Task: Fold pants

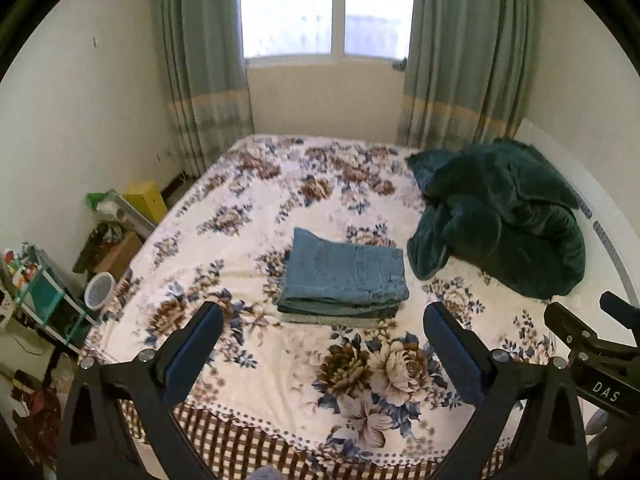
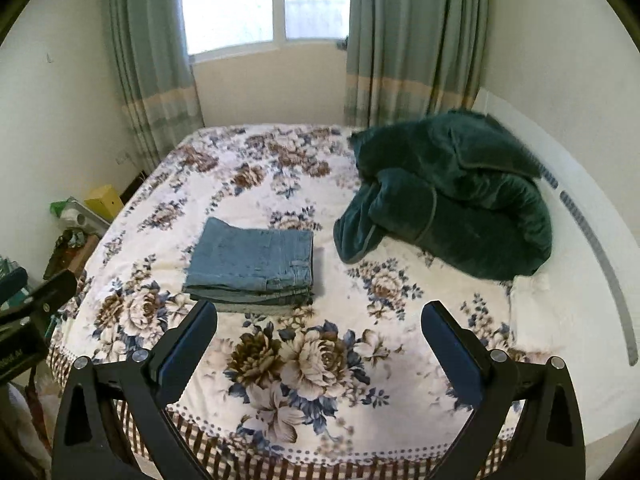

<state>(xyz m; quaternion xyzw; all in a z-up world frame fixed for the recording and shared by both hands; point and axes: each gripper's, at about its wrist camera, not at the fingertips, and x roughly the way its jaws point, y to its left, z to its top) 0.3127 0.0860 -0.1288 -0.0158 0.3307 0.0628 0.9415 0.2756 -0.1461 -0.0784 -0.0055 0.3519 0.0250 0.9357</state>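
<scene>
On the middle of the bed [image 1: 280, 360], the pants [image 1: 344, 276] lay folded into a neat blue denim stack of several layers, its edges roughly squared. Both tools hung back over the near edge of the floral bedspread, well clear of the stack: the left tool [image 1: 322, 320] had its fingers spread wide and held nothing, and the right tool [image 2: 318, 318] was likewise spread and empty. A rumpled dark green blanket [image 2: 448, 192] sat near the stack's right side. The fold looked finished; the likeliest trouble would be a returning finger catching the top layer and dragging it askew on the soft bedspread.
</scene>
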